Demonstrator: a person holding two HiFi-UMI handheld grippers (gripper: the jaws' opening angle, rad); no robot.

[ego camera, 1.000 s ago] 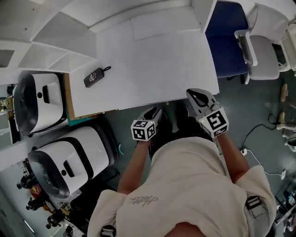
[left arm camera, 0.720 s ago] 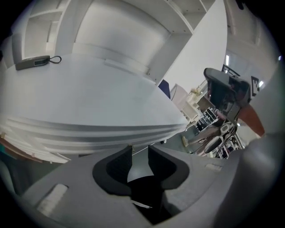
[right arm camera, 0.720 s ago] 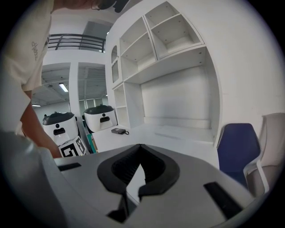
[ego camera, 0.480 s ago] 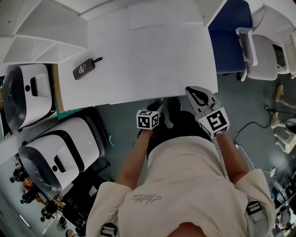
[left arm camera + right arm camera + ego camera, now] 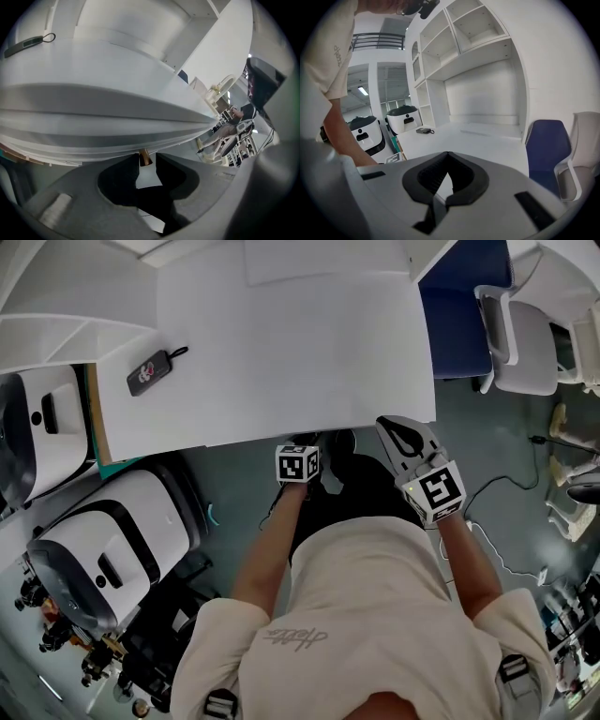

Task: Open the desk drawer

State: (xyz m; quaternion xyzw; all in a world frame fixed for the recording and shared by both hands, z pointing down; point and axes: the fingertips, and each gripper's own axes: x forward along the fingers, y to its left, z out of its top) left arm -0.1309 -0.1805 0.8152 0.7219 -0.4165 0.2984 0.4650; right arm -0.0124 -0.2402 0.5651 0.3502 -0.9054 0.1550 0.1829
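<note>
The head camera sits above the person's shoulders and looks steeply down on the white counter (image 5: 300,352), which fills the upper frame. The left tongs (image 5: 146,159) carry theirs low, close under the counter's front edge, facing forward. The right tongs (image 5: 447,155) hold theirs higher, looking level across the top toward the shelves (image 5: 454,37). All three views share the counter top and a dark fob (image 5: 145,374).
</note>
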